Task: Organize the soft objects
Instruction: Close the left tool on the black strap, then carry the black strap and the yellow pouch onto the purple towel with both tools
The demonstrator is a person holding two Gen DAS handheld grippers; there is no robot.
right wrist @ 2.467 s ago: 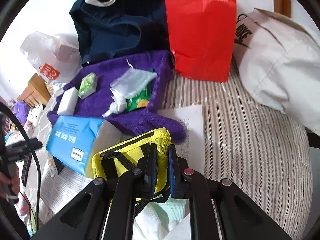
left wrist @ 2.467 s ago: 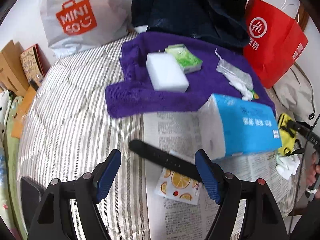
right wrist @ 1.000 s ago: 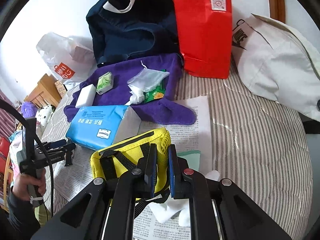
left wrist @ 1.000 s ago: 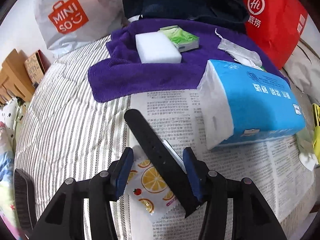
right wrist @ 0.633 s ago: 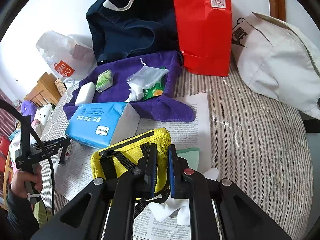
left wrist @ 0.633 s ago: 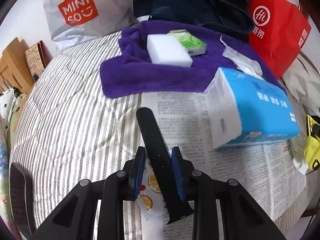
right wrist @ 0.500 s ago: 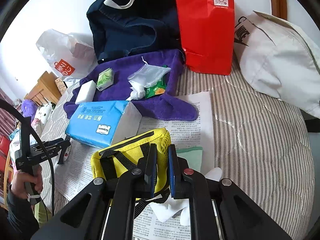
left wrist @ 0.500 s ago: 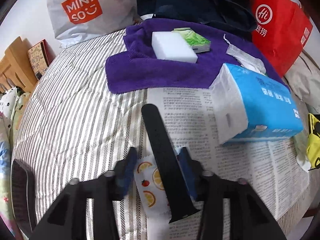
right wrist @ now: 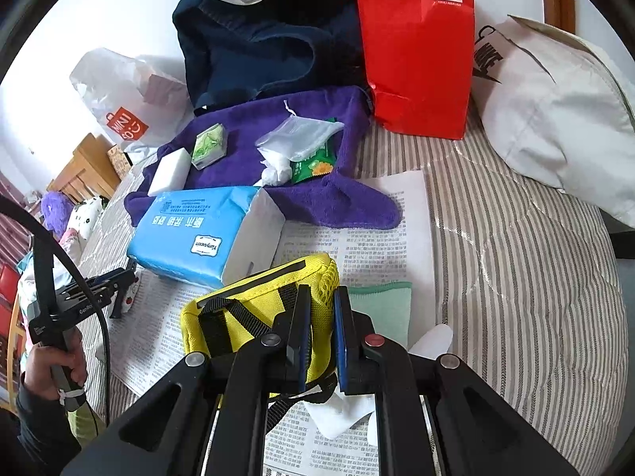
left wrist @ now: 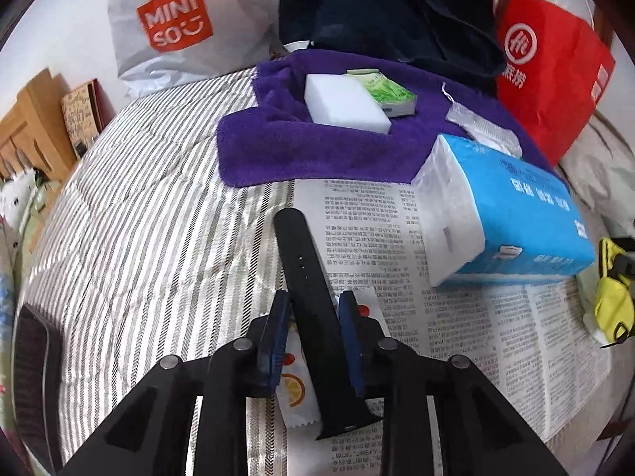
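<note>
A black strap (left wrist: 297, 246) lies on the newspaper (left wrist: 496, 337), partly over an orange-slice sachet (left wrist: 295, 390). My left gripper (left wrist: 311, 317) straddles the strap near its lower half. Its jaws are closing, and the blue pads sit against the strap's two edges. My right gripper (right wrist: 320, 325) is shut on the rim of a yellow mesh pouch (right wrist: 254, 297). A blue tissue pack (left wrist: 516, 214) lies between the two grippers. On the purple towel (left wrist: 285, 150) behind it rest a white sponge (left wrist: 345, 103) and a green packet (left wrist: 387, 91).
Bags line the back of the striped bed: a white Miniso bag (left wrist: 174, 20), a navy tote (right wrist: 258, 39), a red paper bag (right wrist: 416, 39) and a white Nike bag (right wrist: 555, 111). A green cloth (right wrist: 381, 305) and white tissue (right wrist: 341, 412) lie under the pouch.
My left gripper's jaws, wide apart earlier, have narrowed onto the black strap, which now points more straight ahead. The right gripper keeps its hold on the yellow pouch, unmoved.
</note>
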